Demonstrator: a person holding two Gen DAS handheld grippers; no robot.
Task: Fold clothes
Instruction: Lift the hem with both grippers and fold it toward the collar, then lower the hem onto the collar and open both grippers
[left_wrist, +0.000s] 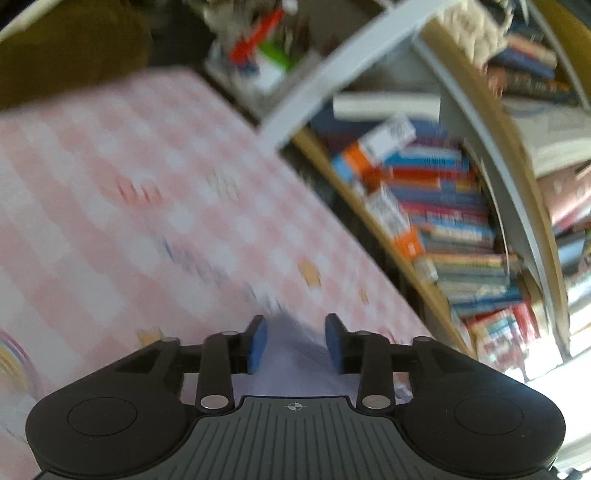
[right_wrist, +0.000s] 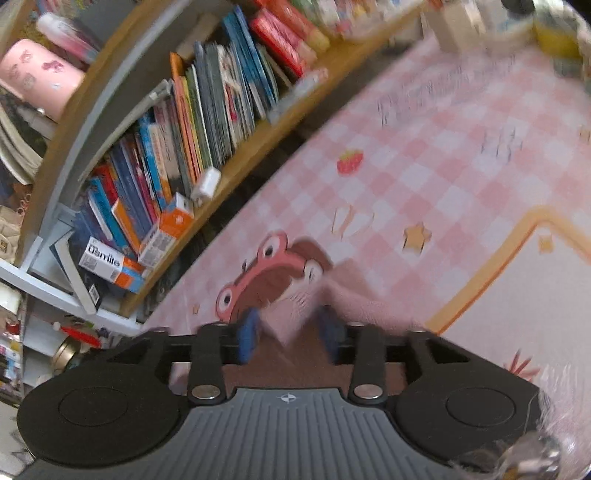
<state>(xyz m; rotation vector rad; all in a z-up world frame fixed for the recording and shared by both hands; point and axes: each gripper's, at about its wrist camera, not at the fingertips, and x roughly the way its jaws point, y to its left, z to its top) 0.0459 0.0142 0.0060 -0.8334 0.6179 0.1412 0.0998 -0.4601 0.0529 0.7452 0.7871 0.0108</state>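
Grippers, two, both over the pink checked mat.

Left gripper: blue pads stand apart, with pale lilac cloth running up between them. Whether the pads press on the cloth I cannot tell; the view is smeared by motion.

Right gripper: blue pads also apart, a fuzzy pink garment bunched between them and spilling off to the right across the mat. Grip on it cannot be judged either; the pads and fabric are blurred.

Mat: pink and white squares, printed with a strawberry, a star and a red goggle-eyed cartoon figure just beyond the garment. An orange-edged pale panel lies on the mat, right of the garment.

Bookshelf: wooden, runs along the mat's far edge, packed with upright books. Orange and white boxes lie at its front lip. The same shelf shows right of the mat in the left view.
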